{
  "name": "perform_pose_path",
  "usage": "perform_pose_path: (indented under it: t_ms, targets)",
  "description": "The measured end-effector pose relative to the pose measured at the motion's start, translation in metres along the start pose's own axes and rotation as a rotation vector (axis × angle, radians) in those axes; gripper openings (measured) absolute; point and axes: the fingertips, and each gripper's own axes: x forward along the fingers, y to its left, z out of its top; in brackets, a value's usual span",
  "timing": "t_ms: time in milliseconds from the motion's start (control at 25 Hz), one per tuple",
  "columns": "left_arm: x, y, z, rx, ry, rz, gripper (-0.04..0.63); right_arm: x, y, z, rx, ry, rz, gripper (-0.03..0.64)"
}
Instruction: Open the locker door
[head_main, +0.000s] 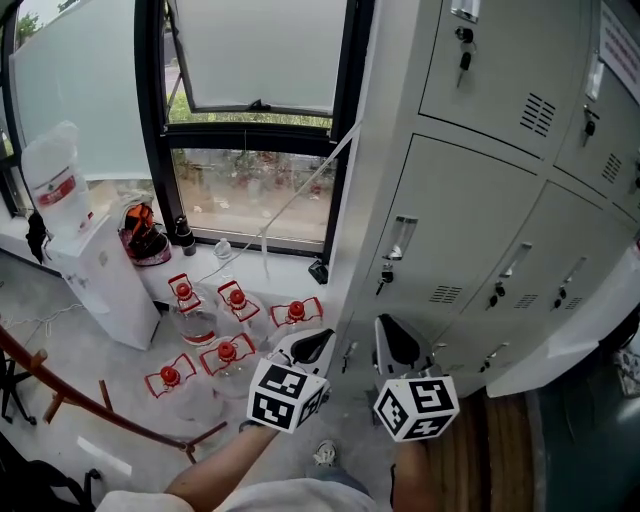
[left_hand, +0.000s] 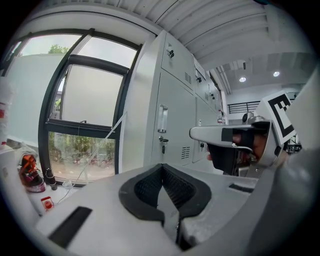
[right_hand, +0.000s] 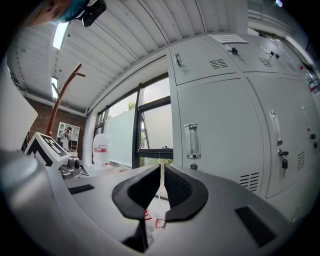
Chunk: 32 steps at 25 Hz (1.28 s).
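A bank of pale grey lockers fills the right of the head view. The middle locker door (head_main: 455, 230) is closed, with a clear upright handle (head_main: 400, 238) and a key (head_main: 384, 280) hanging in the lock below it. Both grippers hover low in front of it, short of the door. My left gripper (head_main: 326, 335) is shut and empty, and so is my right gripper (head_main: 387, 326). In the left gripper view the shut jaws (left_hand: 162, 172) point toward the handle (left_hand: 162, 118). In the right gripper view the shut jaws (right_hand: 161, 167) sit just left of the handle (right_hand: 191, 141).
A white water dispenser (head_main: 85, 250) stands at the left under the window. Several water bottles with red caps (head_main: 225, 330) crowd the floor left of the lockers. A red-brown wooden stand (head_main: 60, 395) crosses the lower left. A pale panel (head_main: 570, 335) juts out at lower right.
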Motion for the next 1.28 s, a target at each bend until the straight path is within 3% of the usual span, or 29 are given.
perform_pose_path:
  t_ms: [360, 520, 1280]
  targets:
    - [0.05, 0.018, 0.019, 0.018, -0.014, 0.028, 0.008, 0.039, -0.03, 0.018, -0.031, -0.04, 0.032, 0.008]
    - [0.07, 0.026, 0.028, 0.02, -0.021, 0.044, 0.008, 0.059, -0.044, 0.024, -0.046, -0.035, 0.063, 0.126]
    - [0.113, 0.059, 0.034, 0.008, -0.006, 0.133, 0.008, 0.121, -0.062, 0.034, -0.054, -0.042, 0.167, 0.178]
